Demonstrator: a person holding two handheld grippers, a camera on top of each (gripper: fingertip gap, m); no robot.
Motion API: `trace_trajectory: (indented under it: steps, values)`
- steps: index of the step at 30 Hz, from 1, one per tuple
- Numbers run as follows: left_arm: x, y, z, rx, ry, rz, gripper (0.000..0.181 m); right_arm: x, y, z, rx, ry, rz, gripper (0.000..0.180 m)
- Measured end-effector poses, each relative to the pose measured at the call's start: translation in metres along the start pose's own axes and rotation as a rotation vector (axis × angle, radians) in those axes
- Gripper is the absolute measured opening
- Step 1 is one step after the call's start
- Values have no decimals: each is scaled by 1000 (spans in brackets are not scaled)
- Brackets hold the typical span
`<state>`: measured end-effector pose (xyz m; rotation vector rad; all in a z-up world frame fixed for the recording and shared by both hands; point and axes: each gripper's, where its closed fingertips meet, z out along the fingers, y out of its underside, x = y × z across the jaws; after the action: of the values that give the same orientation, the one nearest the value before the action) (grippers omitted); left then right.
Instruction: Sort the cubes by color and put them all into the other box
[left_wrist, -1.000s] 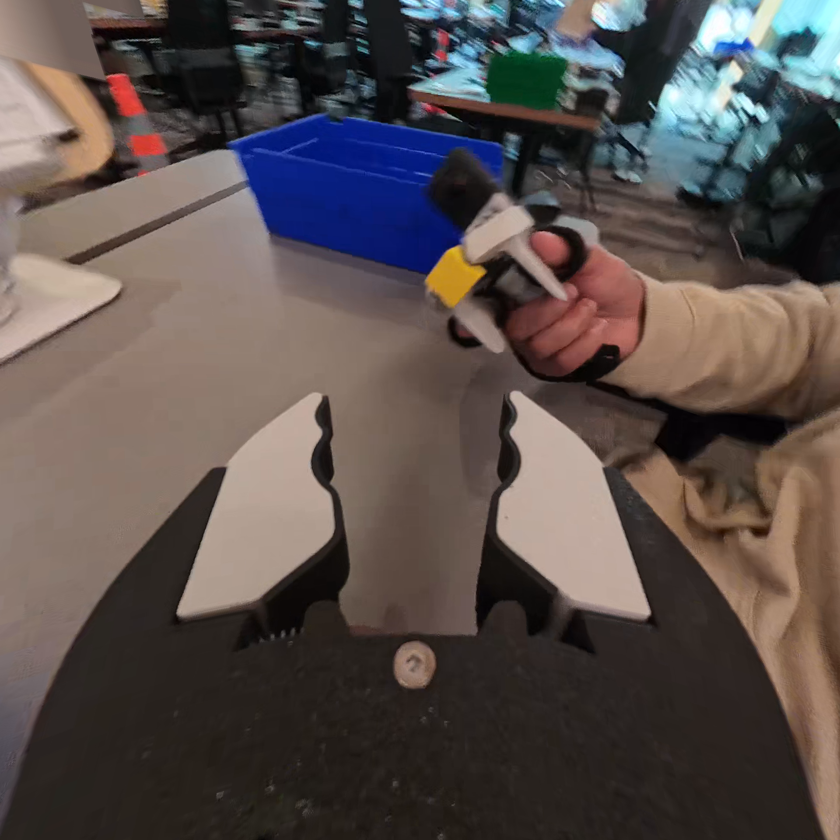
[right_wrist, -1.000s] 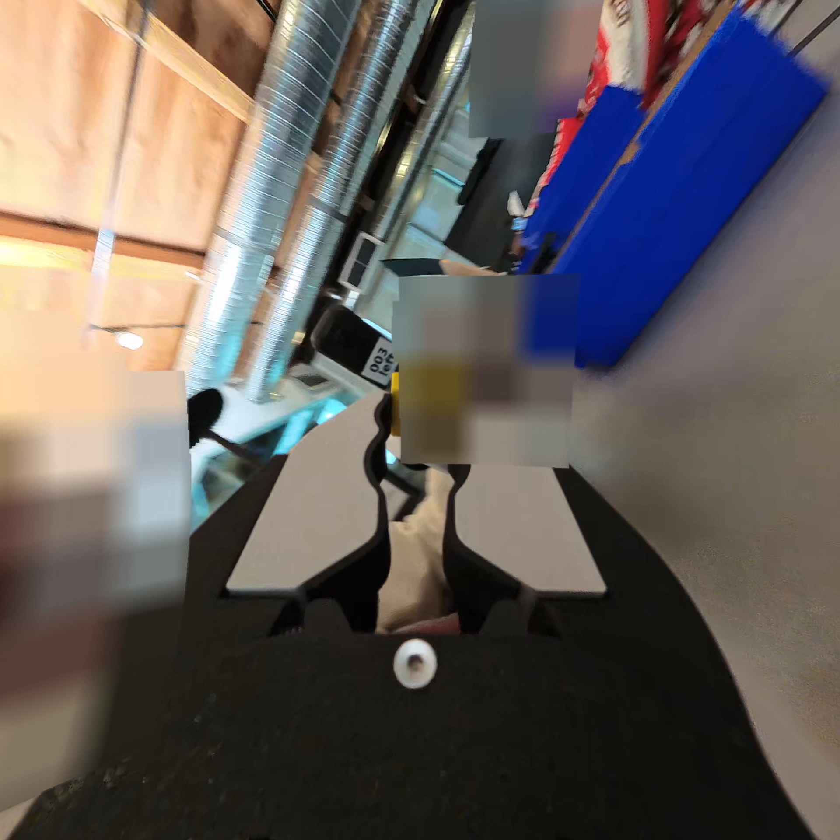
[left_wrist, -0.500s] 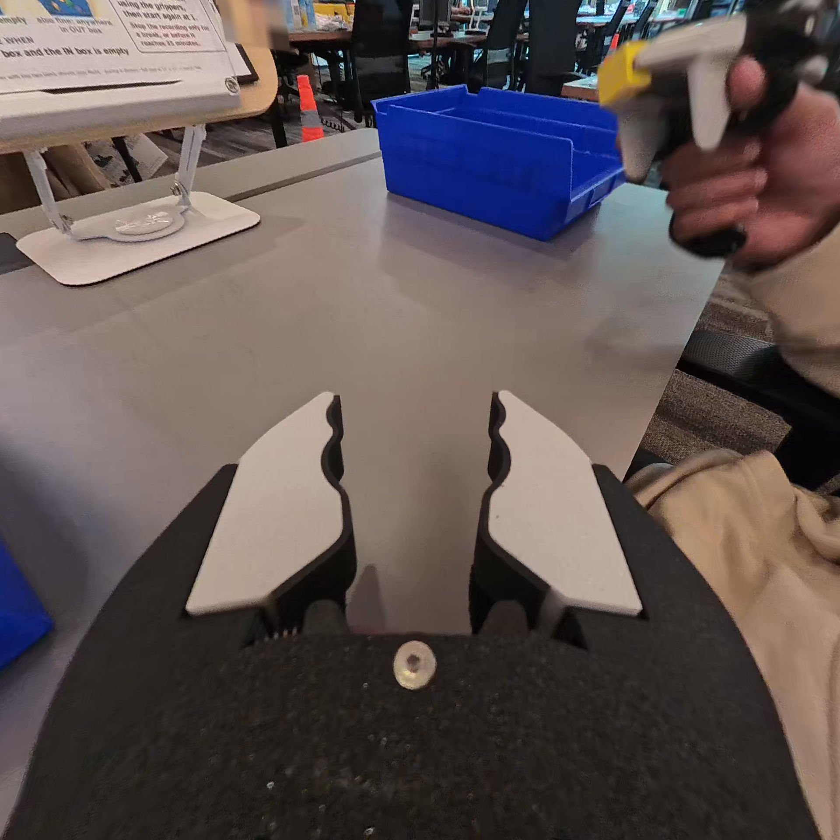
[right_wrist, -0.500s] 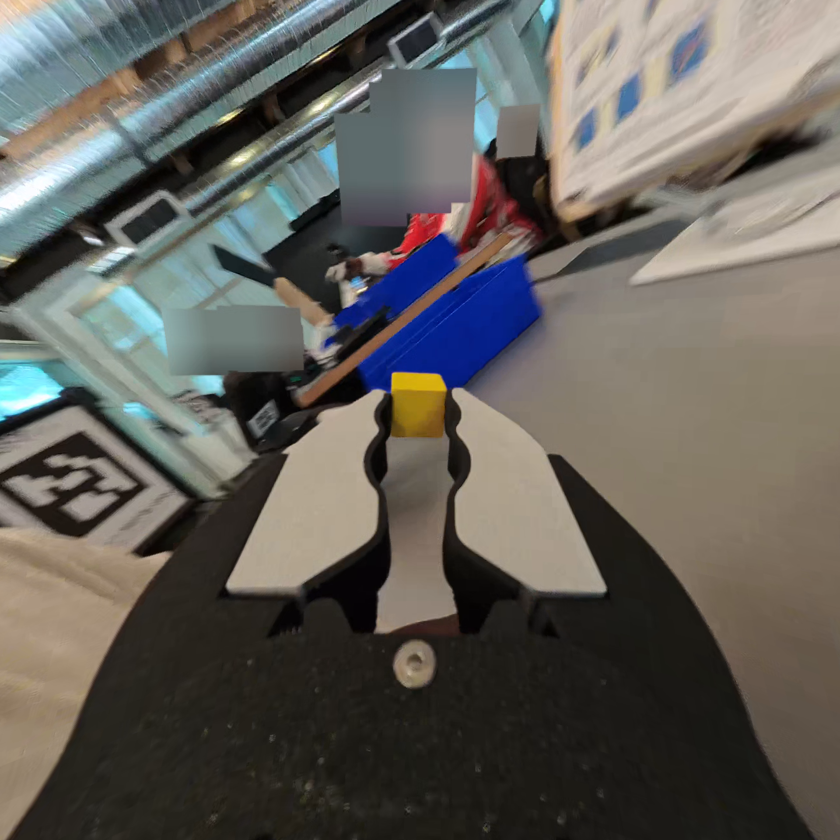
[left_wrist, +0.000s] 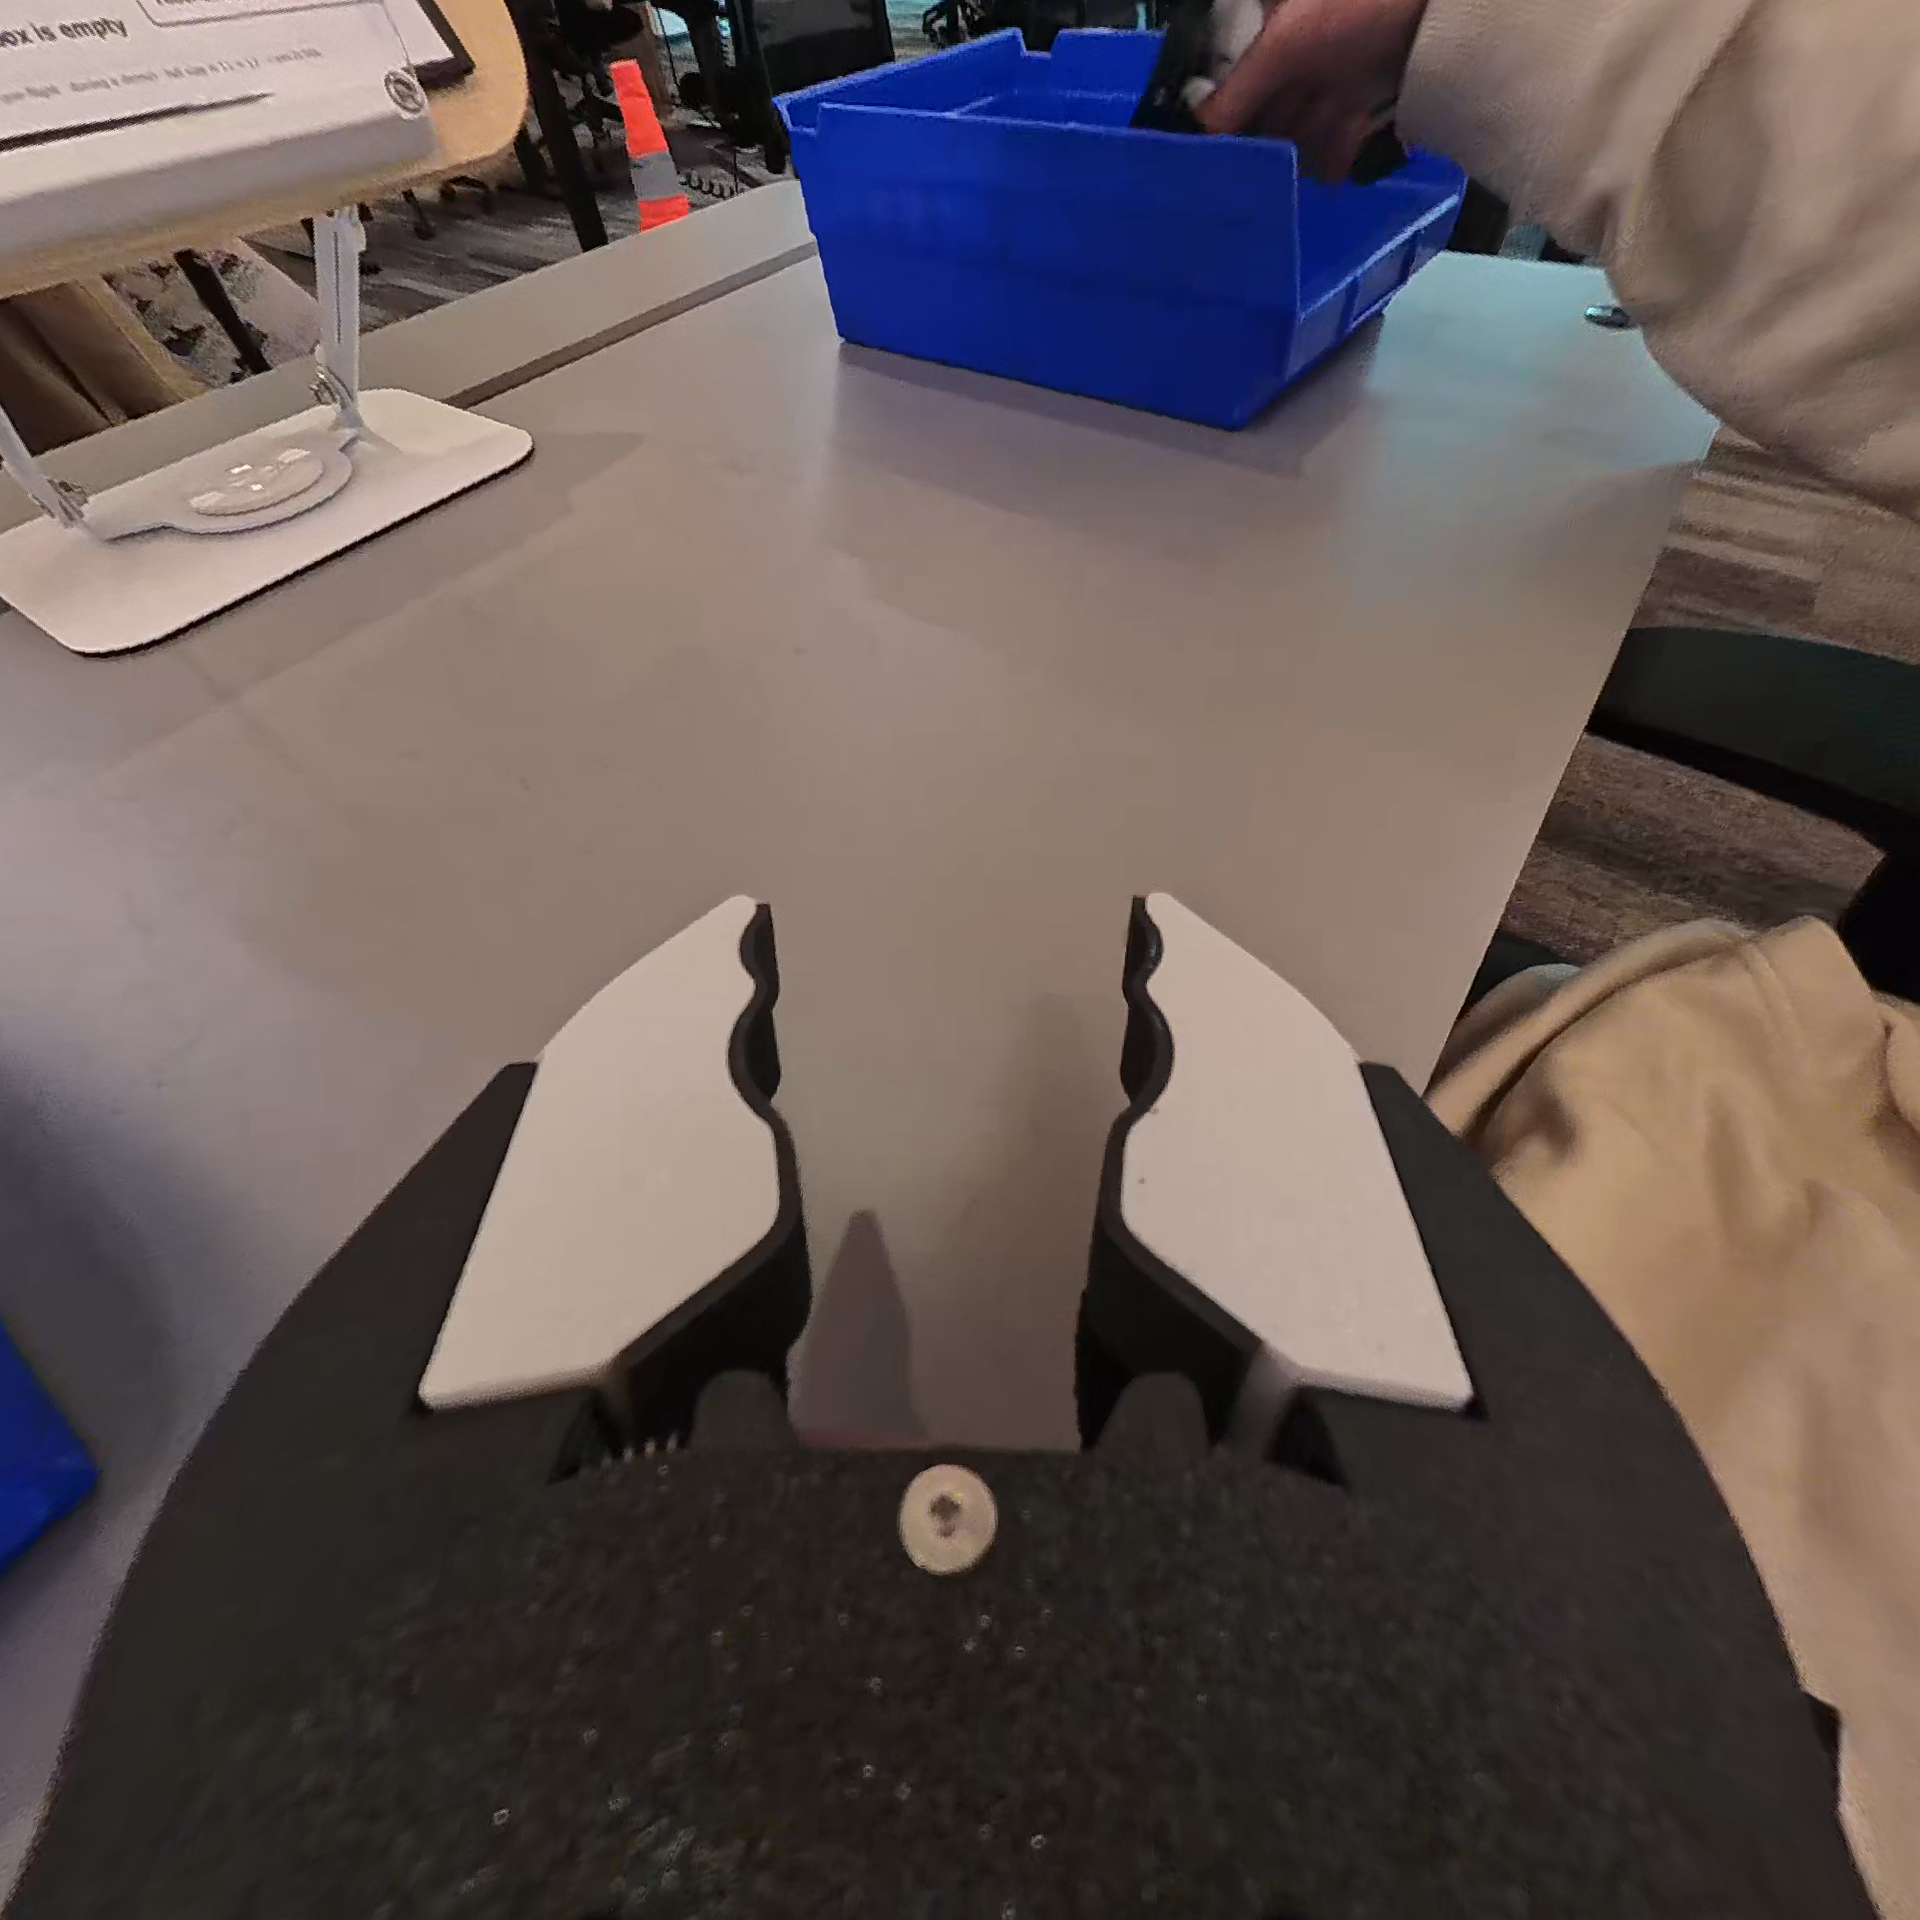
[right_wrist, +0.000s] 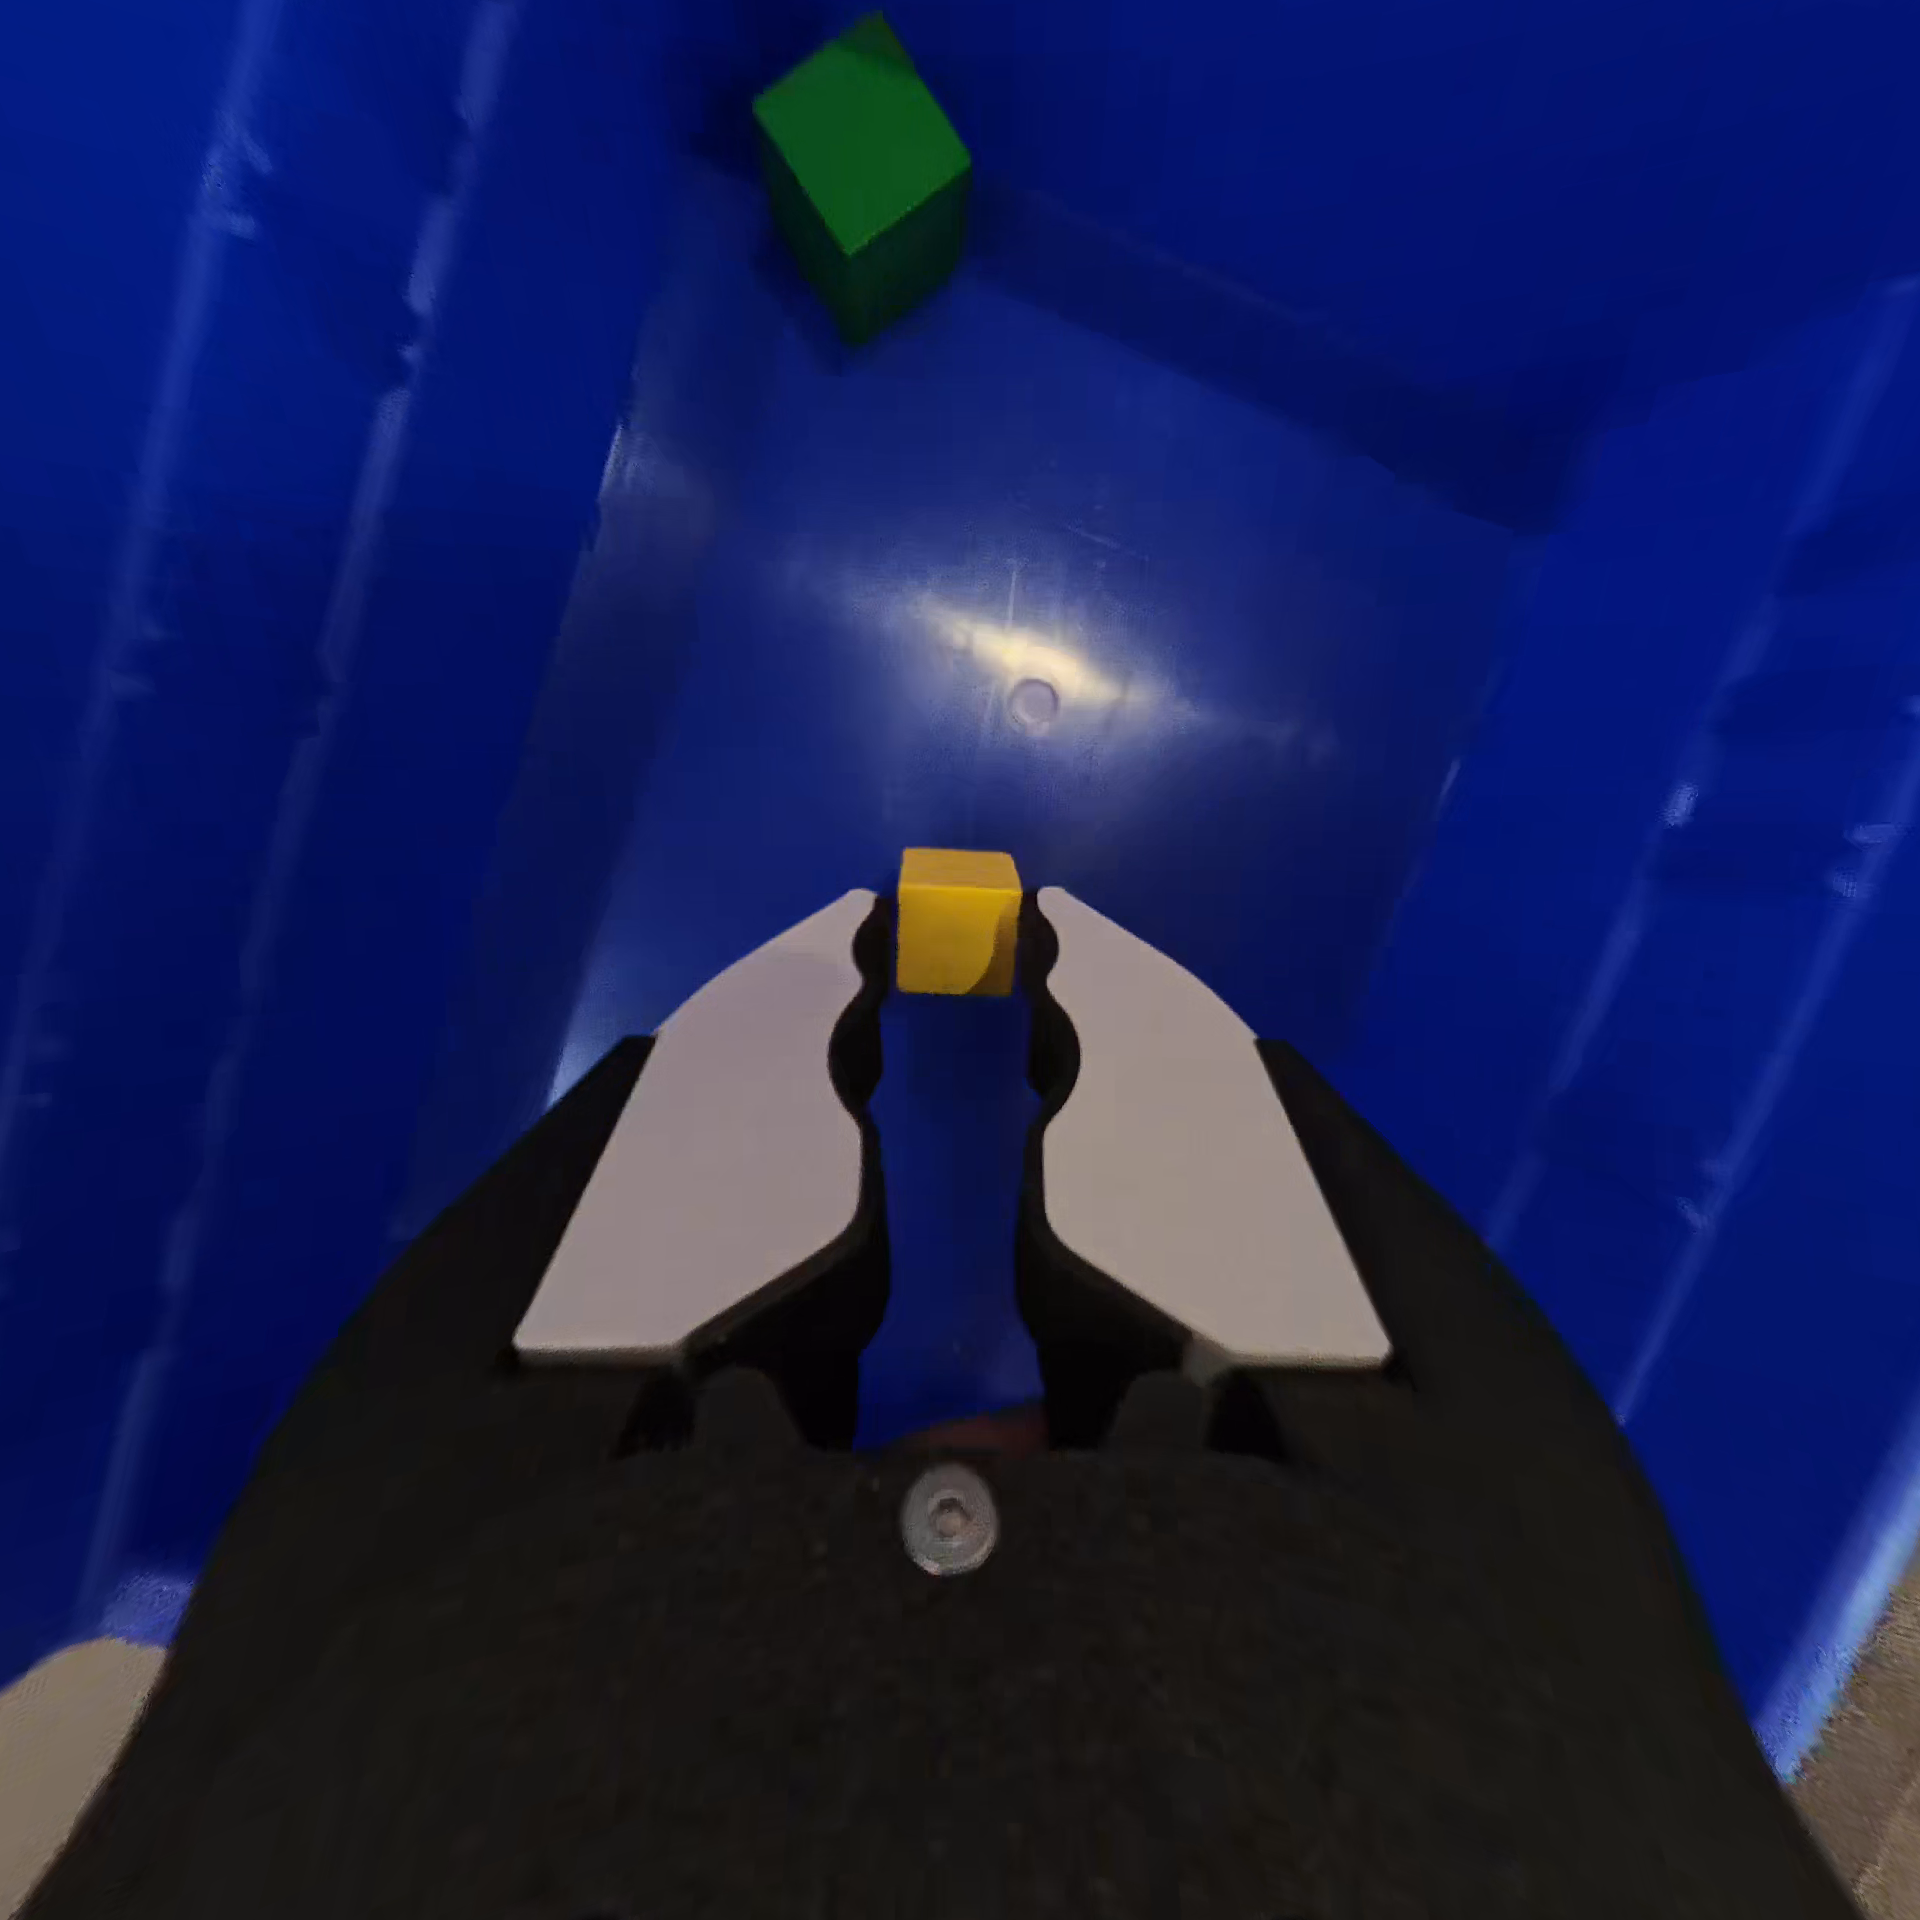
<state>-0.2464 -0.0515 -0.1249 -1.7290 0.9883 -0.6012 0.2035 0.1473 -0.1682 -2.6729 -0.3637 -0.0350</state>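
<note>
Left wrist view: the left gripper (left_wrist: 951, 914) hovers over a grey table (left_wrist: 727, 644), its two white fingers spread wide with nothing between them. Beyond the fingertips, at the far end of the table, stands a blue box (left_wrist: 1091, 281) with an inner divider. A person's hand (left_wrist: 1299, 73) in a cream sleeve (left_wrist: 1662, 187) reaches down into that box from its right side, holding the other tool, of which only a dark part shows. Left of the box, on the table, is a white stand (left_wrist: 260, 488) that holds up a printed sheet (left_wrist: 187, 94). Behind the box's left corner, on the floor past the table, stands an orange and grey cone (left_wrist: 649, 140). A sliver of another blue thing (left_wrist: 31, 1455) shows at the left edge, close to the gripper's body.

Right wrist view: the right gripper (right_wrist: 956, 914) points down inside the blue box (right_wrist: 312, 623), with blue walls on both sides. Its fingers are drawn in narrow and pinch a small yellow cube (right_wrist: 951, 925) between their tips. The cube is held above the box's floor, roughly over the middle of this compartment. A green cube (right_wrist: 862, 171) lies tilted on the box floor, in the far corner, well apart from the yellow one.
</note>
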Motion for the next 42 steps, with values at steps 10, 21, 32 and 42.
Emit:
trace_trajectory:
  steps: [10, 21, 32, 42]
  values:
    - [-11, 0, -6, 4, -69, -45, 63, -114, -19, -161, 782, -204, 34, 34]
    - [-46, 7, -11, 13, -188, -321, 62, -327, 56, -139, 916, -423, -183, 34]
    - [-55, -9, -34, -12, -191, -344, 57, -326, 62, -124, 846, -468, -166, 34]
    - [-286, -11, -64, -507, -423, -351, 54, -335, 63, -120, 805, -519, -192, 32]
